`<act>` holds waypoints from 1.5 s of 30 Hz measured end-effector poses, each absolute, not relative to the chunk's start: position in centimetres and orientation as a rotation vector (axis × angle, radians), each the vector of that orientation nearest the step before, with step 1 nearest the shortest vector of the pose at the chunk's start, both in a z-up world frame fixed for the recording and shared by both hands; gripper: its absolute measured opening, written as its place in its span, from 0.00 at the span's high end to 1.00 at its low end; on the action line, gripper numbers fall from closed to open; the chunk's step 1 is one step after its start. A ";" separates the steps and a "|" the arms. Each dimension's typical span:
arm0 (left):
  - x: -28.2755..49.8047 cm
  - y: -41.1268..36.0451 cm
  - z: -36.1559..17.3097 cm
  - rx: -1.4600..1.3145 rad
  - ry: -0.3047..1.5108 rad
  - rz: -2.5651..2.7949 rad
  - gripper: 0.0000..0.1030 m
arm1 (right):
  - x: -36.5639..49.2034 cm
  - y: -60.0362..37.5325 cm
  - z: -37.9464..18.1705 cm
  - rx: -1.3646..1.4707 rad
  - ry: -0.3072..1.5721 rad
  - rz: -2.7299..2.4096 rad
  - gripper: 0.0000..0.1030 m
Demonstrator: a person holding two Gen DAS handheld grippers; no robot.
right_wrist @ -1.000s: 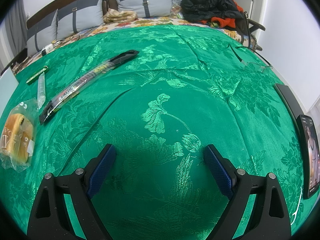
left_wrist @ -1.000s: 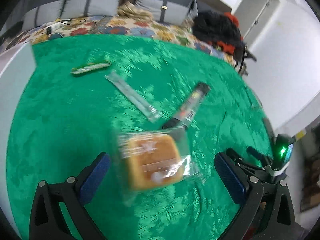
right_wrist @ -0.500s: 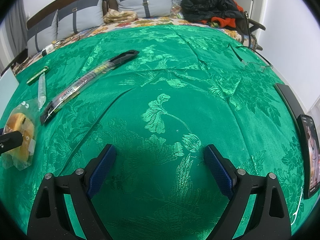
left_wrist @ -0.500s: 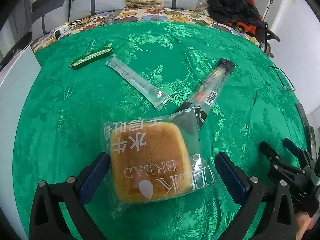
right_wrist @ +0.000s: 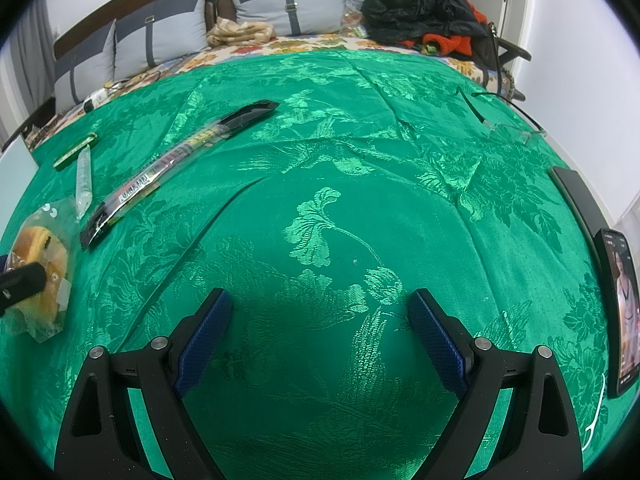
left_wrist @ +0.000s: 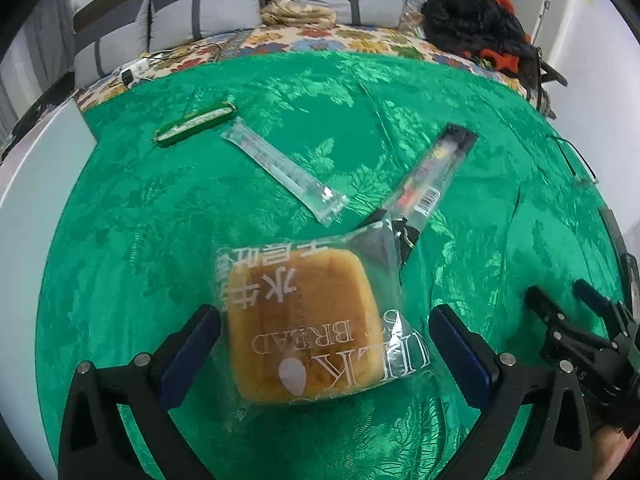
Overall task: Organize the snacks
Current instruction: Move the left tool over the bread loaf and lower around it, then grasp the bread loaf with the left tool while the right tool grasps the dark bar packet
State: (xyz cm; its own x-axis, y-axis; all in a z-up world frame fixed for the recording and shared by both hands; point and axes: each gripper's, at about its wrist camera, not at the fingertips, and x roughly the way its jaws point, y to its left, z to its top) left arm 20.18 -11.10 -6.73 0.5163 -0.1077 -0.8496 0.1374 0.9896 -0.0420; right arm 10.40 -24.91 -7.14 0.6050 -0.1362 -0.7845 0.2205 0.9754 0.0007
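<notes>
A wrapped milk bread (left_wrist: 304, 328) lies on the green cloth between the open fingers of my left gripper (left_wrist: 324, 340); neither pad touches it. Beyond it lie a long black snack pack (left_wrist: 432, 184), a clear stick pack (left_wrist: 284, 170) and a green bar (left_wrist: 194, 123). In the right wrist view the bread (right_wrist: 40, 256) sits far left with a left fingertip (right_wrist: 20, 282) over it, and the black pack (right_wrist: 180, 160), clear stick (right_wrist: 83, 178) and green bar (right_wrist: 76, 151) lie behind. My right gripper (right_wrist: 320, 336) is open and empty over bare cloth.
The green cloth (right_wrist: 340, 200) covers a bed with grey pillows (right_wrist: 288, 8) and dark clothes (right_wrist: 420, 8) at the back. Glasses (right_wrist: 512, 130), a dark flat object (right_wrist: 576, 200) and a phone (right_wrist: 622, 312) lie along the right edge. A white surface (left_wrist: 32, 184) stands left.
My left gripper has swung and moved in over the bread, which now lies larger and centred between its open fingers. The right gripper has not moved.
</notes>
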 end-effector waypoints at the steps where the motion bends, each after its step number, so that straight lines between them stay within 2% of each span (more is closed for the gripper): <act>1: 20.2 -11.0 -6.6 0.030 1.015 -0.148 0.00 | 10.4 -24.9 -7.1 0.101 0.898 -0.207 0.10; 16: 19.8 -10.2 -7.9 -0.010 1.046 -0.148 0.00 | 10.4 -25.0 -7.2 0.108 0.896 -0.203 0.10; 24: 19.9 -11.2 -9.6 0.119 1.046 -0.124 0.00 | 10.4 -24.9 -7.2 0.109 0.896 -0.203 0.10; 26: 20.1 -10.6 -10.5 0.093 1.080 -0.162 0.03 | 10.4 -25.0 -7.2 0.109 0.896 -0.203 0.10; 28: 19.6 -9.6 -10.0 0.071 1.052 -0.140 0.21 | 10.4 -25.0 -7.2 0.110 0.896 -0.202 0.10; 31: 18.8 -8.2 -9.2 0.040 1.024 -0.159 0.29 | 10.4 -25.0 -7.2 0.109 0.896 -0.202 0.10; 37: 15.6 -3.9 -7.1 0.000 0.962 -0.160 0.30 | 10.6 -25.1 -7.1 0.121 0.908 -0.189 0.10; 40: 14.2 -2.2 -6.2 0.004 0.934 -0.156 0.29 | 12.3 -26.6 -5.0 0.362 0.919 -0.121 0.12; 43: 12.9 -0.6 -5.5 -0.033 0.925 -0.155 0.29 | 16.1 -24.9 -2.5 0.481 0.878 -0.092 0.11; 45: 12.1 0.6 -4.8 -0.057 0.916 -0.153 0.29 | 20.1 -22.6 -2.7 0.461 0.947 -0.071 0.12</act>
State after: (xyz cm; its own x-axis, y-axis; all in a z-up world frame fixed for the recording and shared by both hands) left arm 12.05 0.56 -4.78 0.5988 -0.1563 -0.7855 0.1079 0.9876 -0.1143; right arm 20.06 -22.61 -2.67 0.5897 0.1405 -0.7953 0.2569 0.9010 0.3496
